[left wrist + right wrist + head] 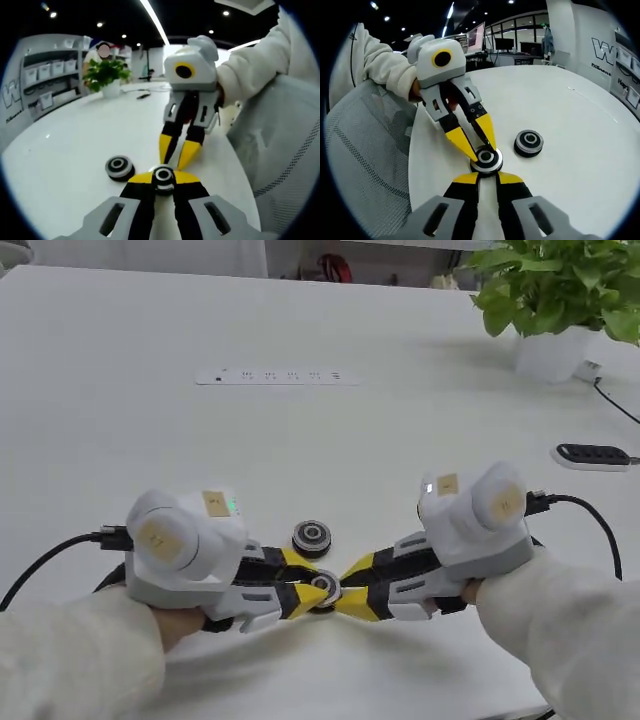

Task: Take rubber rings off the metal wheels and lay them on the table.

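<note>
1. Two metal wheels are on show. One wheel (323, 587) sits low in the middle of the head view, caught between the left gripper (308, 585) and the right gripper (345, 587). Whether it rests on the bench (300, 440) or hangs just off it, I cannot tell. A second wheel (312, 537) lies flat on the bench just above it in the frame, apart from both grippers.
2. Each wheel has a bright hub and a dark rubber ring (498, 159) round its rim. I judge the wheel small, dense and rigid, with a slick metal face. The ring is probably soft, stretchy and grippy, and seated snugly.
3. Best hold, as I judge it, is to clamp the hard body across its width with one gripper. The other should nip only the ring's outer edge so it can be rolled off sideways. A nip on bare metal would likely slip.
4. Left gripper: in the left gripper view its yellow jaws stand a narrow way apart at bottom centre, one on each side of the wheel, closed on it.
5. Right gripper: its jaws are close to shut, with the tips at the wheel's opposite rim. Whether they have pinched the ring or merely touch it, I cannot tell.
6. Further out in the head view, a white power strip (278, 377) lies at upper middle and a potted plant (560, 290) stands at upper right.
</note>
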`<move>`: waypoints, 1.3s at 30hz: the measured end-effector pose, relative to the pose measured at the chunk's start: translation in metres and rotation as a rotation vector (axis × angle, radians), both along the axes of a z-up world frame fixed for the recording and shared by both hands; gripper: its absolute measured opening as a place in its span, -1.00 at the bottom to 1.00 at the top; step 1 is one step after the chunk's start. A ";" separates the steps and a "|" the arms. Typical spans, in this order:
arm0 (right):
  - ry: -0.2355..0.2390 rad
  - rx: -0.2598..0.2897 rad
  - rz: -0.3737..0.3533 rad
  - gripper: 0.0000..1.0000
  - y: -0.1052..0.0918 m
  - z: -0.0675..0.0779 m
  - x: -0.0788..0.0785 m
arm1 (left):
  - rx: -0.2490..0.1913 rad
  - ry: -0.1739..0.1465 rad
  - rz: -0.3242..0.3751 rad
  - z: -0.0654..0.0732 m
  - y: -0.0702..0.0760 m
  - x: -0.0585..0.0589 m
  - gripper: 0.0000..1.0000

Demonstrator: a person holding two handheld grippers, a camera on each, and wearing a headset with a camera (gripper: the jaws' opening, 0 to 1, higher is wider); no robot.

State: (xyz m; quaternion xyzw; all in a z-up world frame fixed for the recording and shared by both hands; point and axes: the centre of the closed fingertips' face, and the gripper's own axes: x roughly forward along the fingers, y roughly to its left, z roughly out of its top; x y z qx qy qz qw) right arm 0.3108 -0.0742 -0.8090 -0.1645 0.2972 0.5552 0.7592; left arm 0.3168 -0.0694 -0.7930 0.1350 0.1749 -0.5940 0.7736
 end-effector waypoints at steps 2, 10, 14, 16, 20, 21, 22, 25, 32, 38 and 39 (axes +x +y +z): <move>0.000 0.000 -0.002 -0.84 0.000 0.000 0.000 | 0.001 -0.001 0.000 0.000 0.000 0.000 -0.71; -0.002 -0.018 -0.013 -0.98 -0.002 -0.001 0.003 | 0.003 -0.005 0.002 0.000 0.000 -0.001 -0.71; 0.045 -0.027 -0.062 -1.00 -0.002 -0.003 0.005 | 0.003 -0.006 0.005 0.000 0.000 -0.001 -0.71; 0.067 -0.030 -0.082 -1.00 -0.003 -0.004 0.006 | 0.000 -0.009 0.008 0.000 0.000 -0.002 -0.71; 0.148 -0.008 -0.151 -1.00 -0.004 -0.004 0.006 | -0.005 -0.009 0.013 0.000 0.000 -0.002 -0.71; 0.157 -0.003 -0.157 -1.00 -0.005 -0.004 0.007 | -0.004 -0.010 0.012 0.000 0.000 -0.002 -0.71; 0.163 0.002 -0.159 -1.00 -0.005 -0.004 0.007 | -0.003 -0.011 0.010 0.000 0.000 -0.003 -0.71; 0.206 0.013 -0.187 -1.00 -0.005 -0.004 0.005 | -0.002 -0.011 0.007 0.000 0.001 -0.003 -0.71; 0.310 0.054 -0.268 -1.00 -0.007 -0.002 0.005 | 0.006 -0.023 -0.007 0.000 0.000 -0.006 -0.71; 0.309 0.071 -0.288 -1.00 -0.007 0.004 0.007 | 0.005 -0.027 -0.006 0.001 0.001 -0.007 -0.71; 0.313 0.072 -0.291 -1.00 -0.007 0.003 0.007 | 0.005 -0.027 -0.006 0.001 0.001 -0.007 -0.71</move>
